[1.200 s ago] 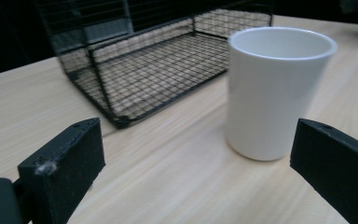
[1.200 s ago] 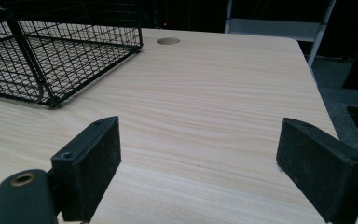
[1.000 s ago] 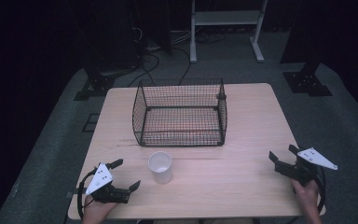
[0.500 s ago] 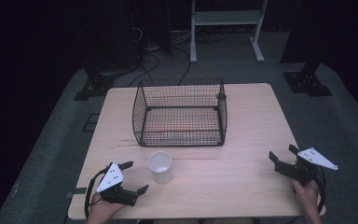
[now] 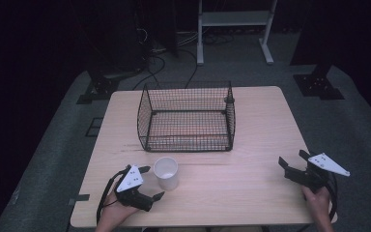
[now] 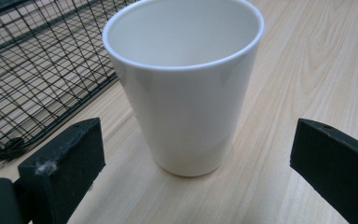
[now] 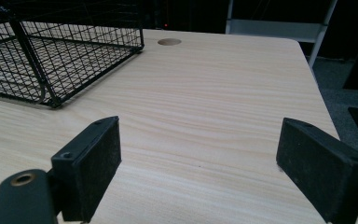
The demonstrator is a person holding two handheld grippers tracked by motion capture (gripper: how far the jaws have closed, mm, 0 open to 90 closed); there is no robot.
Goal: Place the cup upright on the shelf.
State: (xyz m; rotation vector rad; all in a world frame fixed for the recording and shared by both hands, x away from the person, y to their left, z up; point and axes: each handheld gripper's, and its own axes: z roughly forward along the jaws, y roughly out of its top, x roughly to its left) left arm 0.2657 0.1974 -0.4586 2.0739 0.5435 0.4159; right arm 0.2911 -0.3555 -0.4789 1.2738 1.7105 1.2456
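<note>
A white cup stands upright on the wooden table, near the front edge and a little left of the middle. Just behind it sits a black wire basket, open at the top, with the tabletop showing through its mesh.

The person's left hand comes up over the front edge of the table, wrist low, holding the left gripper close to the tabletop and angled toward the cup. Its jaws are spread wide, one reaching toward the cup's near left side and the other lying lower, in front of it. In the left gripper view the cup stands between and just beyond the two black jaws, touching neither; its inside looks bare and white. The basket's corner shows at the upper left of that view.

The right hand rests at the table's front right corner, well apart from cup and basket, with the right gripper pointing left and away across the table. Its jaws are also spread apart with nothing between them; in the right gripper view they frame bare wood, with the basket off at the upper left.
</note>
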